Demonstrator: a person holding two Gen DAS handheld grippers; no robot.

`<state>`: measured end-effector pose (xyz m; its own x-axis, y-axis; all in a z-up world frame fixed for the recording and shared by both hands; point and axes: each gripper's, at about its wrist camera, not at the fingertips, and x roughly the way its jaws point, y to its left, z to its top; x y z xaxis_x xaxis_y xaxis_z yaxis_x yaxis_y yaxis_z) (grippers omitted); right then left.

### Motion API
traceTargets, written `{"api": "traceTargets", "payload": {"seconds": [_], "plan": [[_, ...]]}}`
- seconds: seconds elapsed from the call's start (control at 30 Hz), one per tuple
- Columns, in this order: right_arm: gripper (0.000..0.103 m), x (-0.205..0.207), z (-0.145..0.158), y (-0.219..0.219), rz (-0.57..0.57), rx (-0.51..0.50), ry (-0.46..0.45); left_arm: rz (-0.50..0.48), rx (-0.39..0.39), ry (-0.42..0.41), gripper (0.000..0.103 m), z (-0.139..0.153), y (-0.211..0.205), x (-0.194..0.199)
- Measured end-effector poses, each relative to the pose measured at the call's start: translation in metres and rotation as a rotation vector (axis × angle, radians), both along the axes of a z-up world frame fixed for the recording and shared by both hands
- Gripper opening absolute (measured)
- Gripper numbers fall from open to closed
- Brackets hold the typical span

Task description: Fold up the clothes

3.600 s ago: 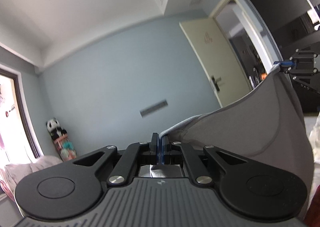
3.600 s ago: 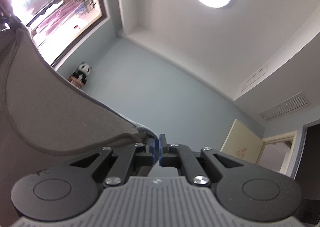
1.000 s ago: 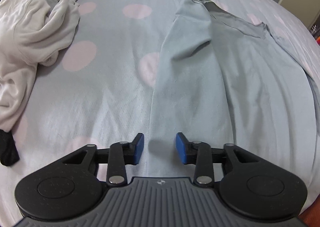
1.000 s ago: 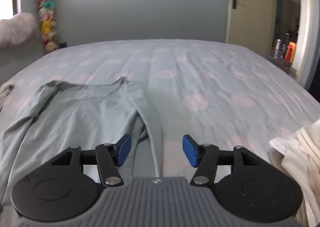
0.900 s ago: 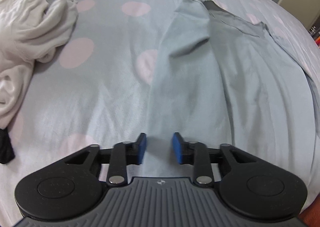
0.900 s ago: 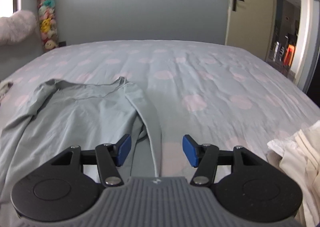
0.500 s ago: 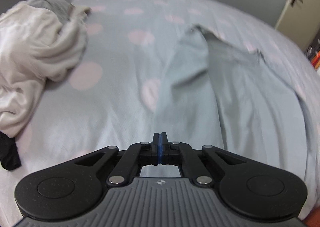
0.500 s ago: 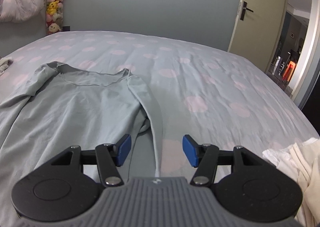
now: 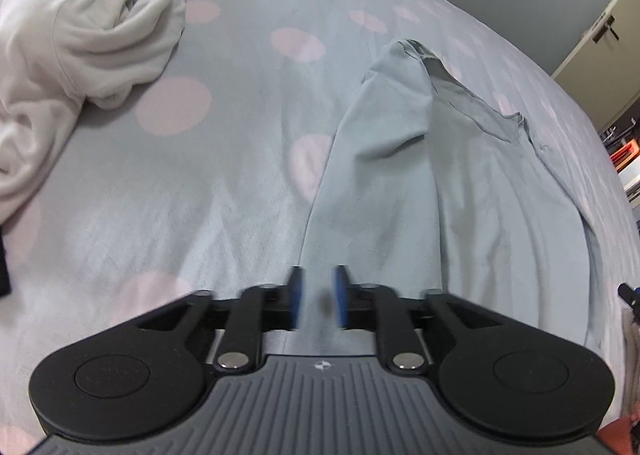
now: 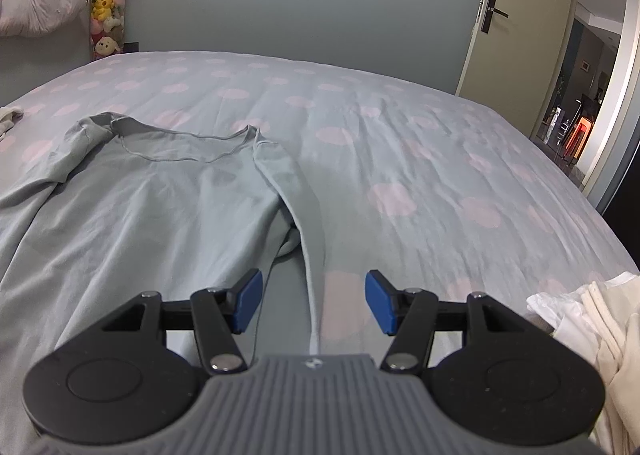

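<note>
The grey long-sleeved shirt (image 10: 132, 215) is lying spread flat on the dotted bedsheet (image 10: 400, 159), its long axis running from the neckline (image 10: 188, 147) at the far end toward the hem at the near end, where both grippers are. One sleeve (image 9: 372, 175) is lying folded along the shirt's left edge; the other sleeve (image 10: 304, 223) is trailing down the shirt's right edge.

The left gripper (image 9: 318, 297) is hovering over the near end of the left sleeve, its blue pads parted a little and blurred, gripping nothing. The right gripper (image 10: 314, 301) is hanging wide apart over the near end of the right sleeve, which is running between its pads without touching them.

Each gripper is thus nearer to its own side of the shirt. A lengthwise fold would probably start from these two edges.

Beyond the shirt's left edge a heap of white clothes (image 9: 72, 27) is lying; beyond its right edge a cream pile (image 10: 592, 327) is lying.
</note>
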<state>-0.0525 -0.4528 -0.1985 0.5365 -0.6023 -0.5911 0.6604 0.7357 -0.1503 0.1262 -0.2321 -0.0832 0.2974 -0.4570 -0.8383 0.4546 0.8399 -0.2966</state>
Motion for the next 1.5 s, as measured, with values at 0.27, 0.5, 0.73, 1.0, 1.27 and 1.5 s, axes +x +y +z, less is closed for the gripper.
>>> {"api": "traceTargets", "payload": {"seconds": [0.27,0.5,0.73,1.0,1.27,1.5], "plan": [[0.061,-0.001,-0.001,-0.002,-0.006,0.017,-0.012,0.022,0.037,0.085,0.023,-0.018,0.000,0.005],[0.063,-0.003,-0.001,-0.003,-0.011,0.026,-0.026,0.011,0.002,0.094,0.000,-0.018,0.003,0.003],[0.066,-0.004,-0.001,-0.006,-0.020,0.034,-0.031,0.078,-0.064,-0.033,0.000,0.017,0.015,0.002],[0.066,-0.001,-0.006,-0.014,-0.035,0.071,-0.021,0.121,-0.035,-0.268,0.000,0.090,0.025,0.052],[0.066,0.003,-0.018,-0.030,-0.076,0.149,-0.018,0.148,0.157,-0.367,0.000,0.108,0.028,0.136],[0.066,-0.002,-0.027,-0.048,-0.147,0.227,-0.051,0.182,0.196,-0.375,0.021,0.076,0.016,0.144]]}}
